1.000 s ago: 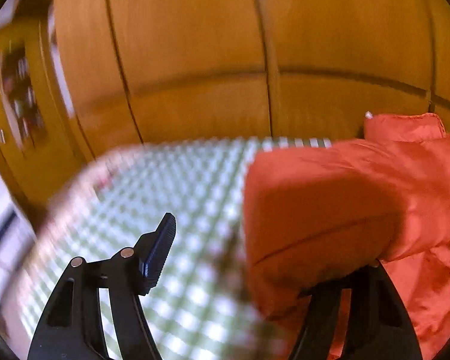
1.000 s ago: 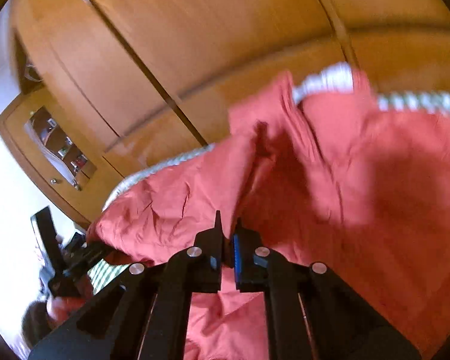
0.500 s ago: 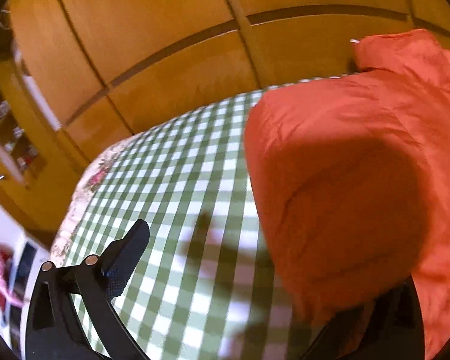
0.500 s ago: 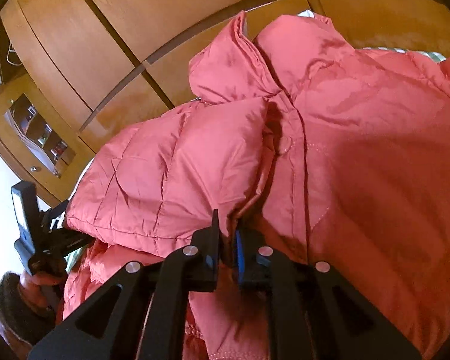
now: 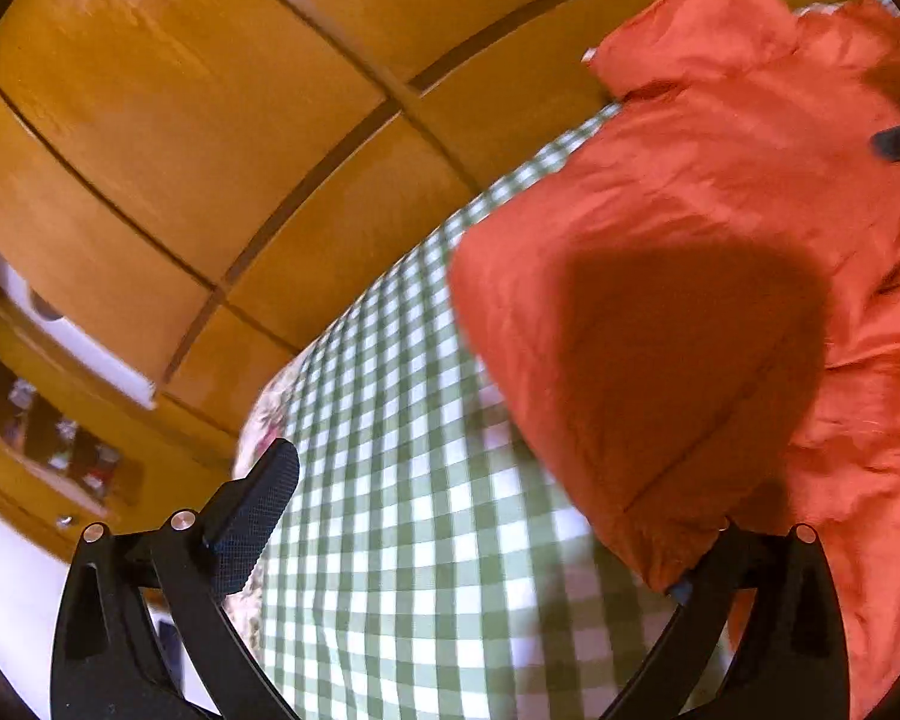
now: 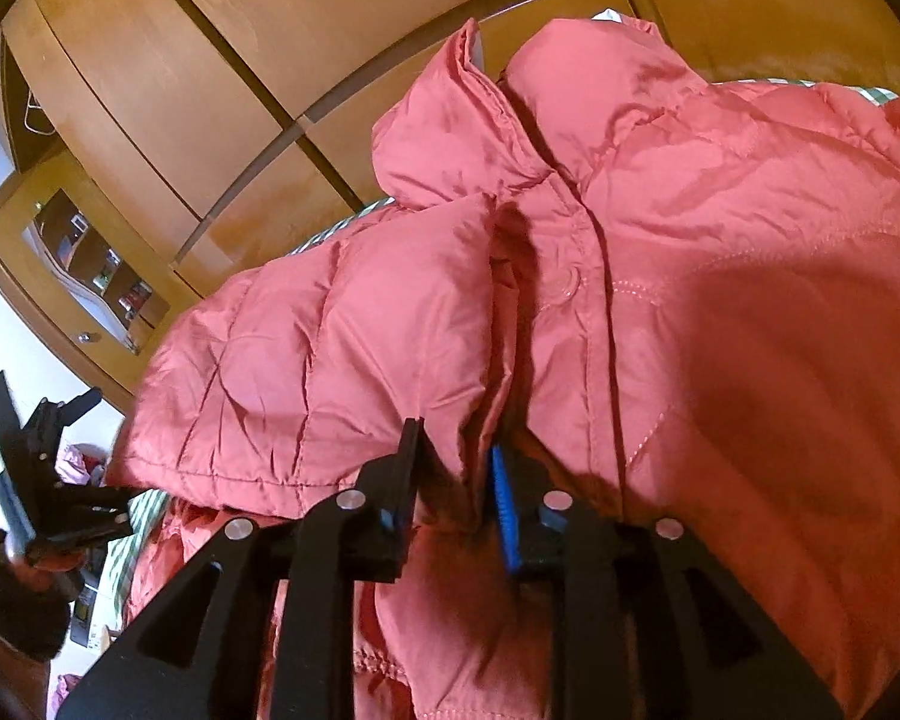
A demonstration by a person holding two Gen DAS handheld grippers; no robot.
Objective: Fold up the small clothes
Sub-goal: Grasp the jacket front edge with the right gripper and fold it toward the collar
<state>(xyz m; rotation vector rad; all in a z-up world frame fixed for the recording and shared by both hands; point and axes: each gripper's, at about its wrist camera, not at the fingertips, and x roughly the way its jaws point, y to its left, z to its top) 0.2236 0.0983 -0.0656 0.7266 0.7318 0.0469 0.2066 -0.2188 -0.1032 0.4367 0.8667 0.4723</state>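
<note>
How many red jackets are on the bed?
1. The puffy red jacket lies on the green checked bedcover, one side folded over its front. Anything under it would be hidden.

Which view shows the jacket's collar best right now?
The right wrist view: the jacket fills it, its collar upright and sharp. The left wrist view shows the collar small, far off and blurred.
</note>
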